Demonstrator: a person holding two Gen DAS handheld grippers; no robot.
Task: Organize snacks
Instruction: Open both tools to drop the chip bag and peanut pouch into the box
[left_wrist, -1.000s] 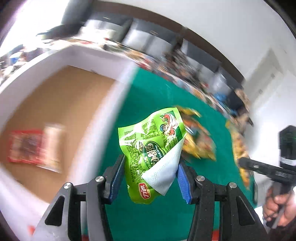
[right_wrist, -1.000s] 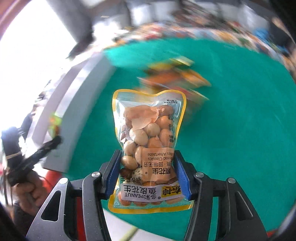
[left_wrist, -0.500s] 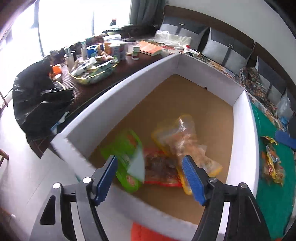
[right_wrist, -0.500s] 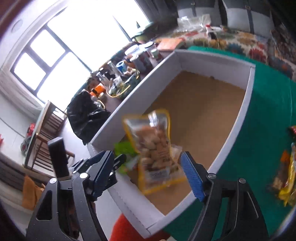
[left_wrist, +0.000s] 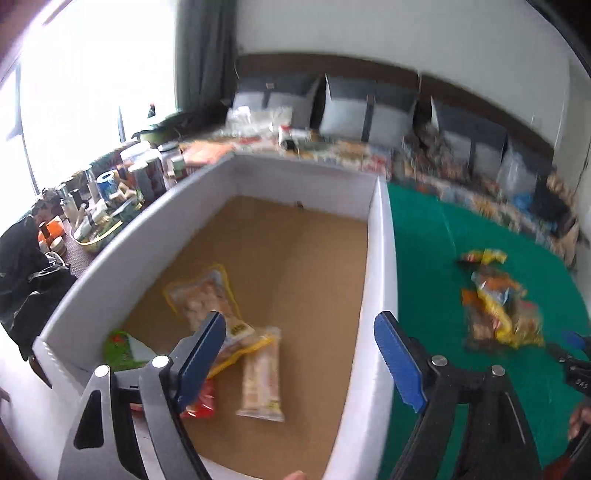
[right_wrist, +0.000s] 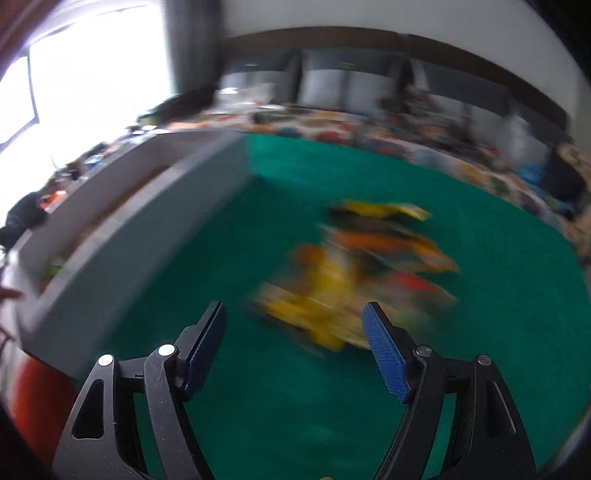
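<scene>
Snacks land in the box, more wait on the green cloth

Snacks now lie in the box (left_wrist: 380, 258): the peanut bag (left_wrist: 207, 299) and the green bag (left_wrist: 120, 345) that the fingers held 1 second ago rest on its brown floor, beside 2 other packs. The left gripper (left_wrist: 299, 354) has just been opening; its fingers stand wide with nothing between them. The right gripper (right_wrist: 293, 345) is open and empty too, and has swung over toward the snack pile (right_wrist: 365, 269) on the green cloth (right_wrist: 498, 295). I think picking from that pile comes next.
</scene>
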